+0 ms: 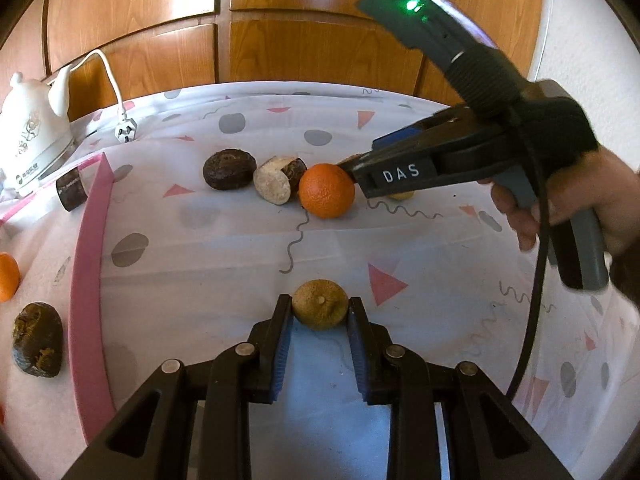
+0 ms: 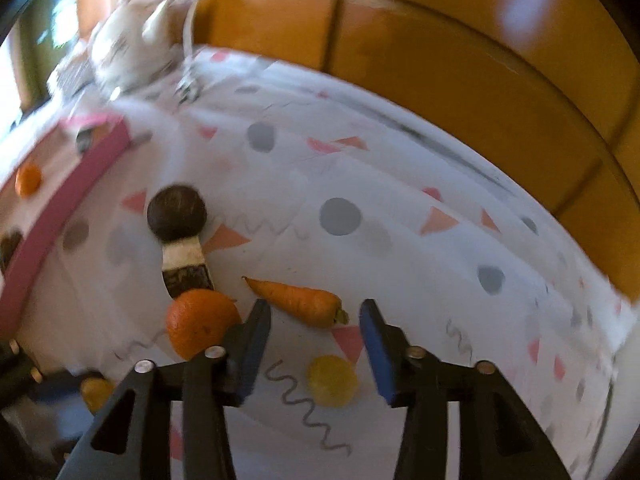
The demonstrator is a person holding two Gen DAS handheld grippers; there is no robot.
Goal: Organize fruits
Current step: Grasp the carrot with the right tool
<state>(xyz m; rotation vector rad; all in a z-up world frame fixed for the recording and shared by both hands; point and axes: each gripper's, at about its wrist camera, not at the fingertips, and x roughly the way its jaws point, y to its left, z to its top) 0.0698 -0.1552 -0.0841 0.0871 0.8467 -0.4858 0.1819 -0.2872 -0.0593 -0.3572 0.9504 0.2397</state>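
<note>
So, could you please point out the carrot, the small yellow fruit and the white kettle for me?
carrot (image 2: pixel 300 300): right wrist view, middle of its orange body.
small yellow fruit (image 2: pixel 332 380): right wrist view, centre of its top.
white kettle (image 1: pixel 30 132): left wrist view, front of its body.

- A table under a white cloth (image 1: pixel 240 248) printed with grey dots, pink triangles and squiggles.
- On it, far left: a white kettle (image 1: pixel 30 136) and its plug (image 1: pixel 126 132).
- Left: a pink-rimmed tray (image 1: pixel 90 264).
- Middle: a dark round fruit (image 1: pixel 229 169), a cut pale-faced fruit (image 1: pixel 278 179), an orange (image 1: pixel 327 190).
- Near: a brownish dried fruit (image 1: pixel 319 307).
- Right: a carrot (image 2: pixel 298 301), a small yellow fruit (image 2: pixel 332 380).
</note>
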